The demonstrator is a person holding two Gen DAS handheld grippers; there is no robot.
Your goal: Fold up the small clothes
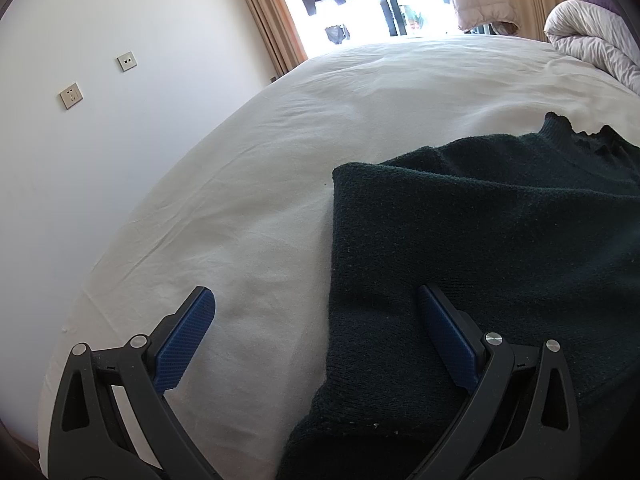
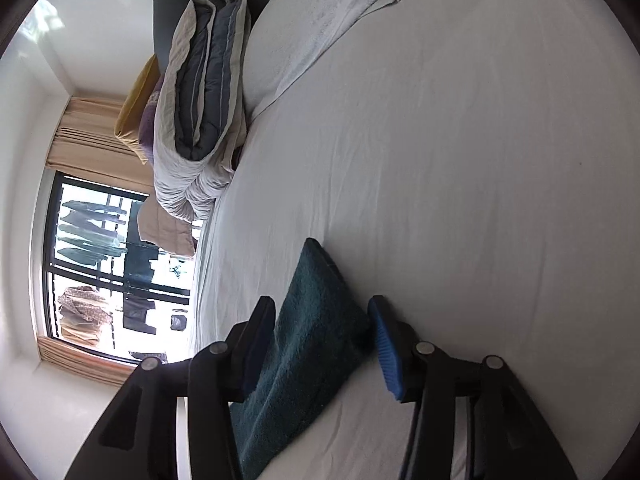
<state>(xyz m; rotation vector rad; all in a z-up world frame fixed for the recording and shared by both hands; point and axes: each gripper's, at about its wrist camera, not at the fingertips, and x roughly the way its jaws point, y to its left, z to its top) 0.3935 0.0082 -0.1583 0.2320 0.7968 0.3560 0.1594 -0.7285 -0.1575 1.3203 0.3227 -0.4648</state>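
Creased white bedsheet [image 1: 280,152]; fuzzy dark-green knit sweater [image 1: 480,240]; left gripper [image 1: 316,300], right gripper [image 2: 322,308] fingers spread

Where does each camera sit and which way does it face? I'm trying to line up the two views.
Left wrist: on the left gripper, low over the bed, facing the window; its open fingers straddle the dark sweater edge.
Right wrist: on the right gripper, rolled sideways, looking across the bed toward the folded duvet; open fingers flank the sweater.
Shared: sweater, bed, window, duvet.
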